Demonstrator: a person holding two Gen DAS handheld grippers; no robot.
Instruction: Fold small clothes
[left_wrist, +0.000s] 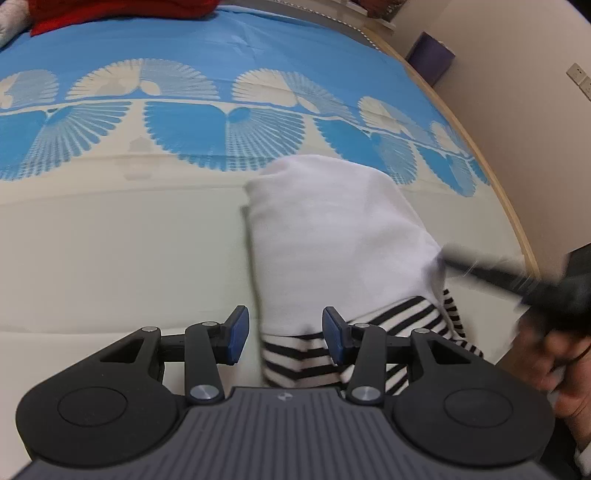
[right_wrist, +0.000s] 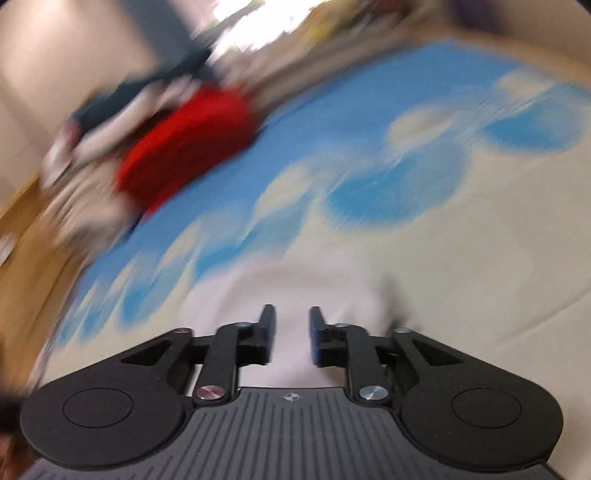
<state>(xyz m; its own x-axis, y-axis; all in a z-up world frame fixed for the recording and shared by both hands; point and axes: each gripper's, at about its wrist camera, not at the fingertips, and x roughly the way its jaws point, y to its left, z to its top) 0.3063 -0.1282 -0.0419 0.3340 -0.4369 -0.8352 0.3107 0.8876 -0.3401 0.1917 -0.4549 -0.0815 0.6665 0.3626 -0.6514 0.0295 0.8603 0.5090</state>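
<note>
Lying near bed edge: garment; left clear.

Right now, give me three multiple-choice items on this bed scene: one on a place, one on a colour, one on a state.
1. Where does the white garment lie?
A. on the bedsheet
B. on the floor
C. on a chair

2. What colours are the striped fabric?
A. red and blue
B. black and white
C. green and yellow

3. How is the left gripper?
A. shut on the sheet
B. out of view
C. open

Key: 1 A, it rests on the cream part of the sheet; 2 B, dark and white bands alternate; 3 C, a clear gap between its pads.
</note>
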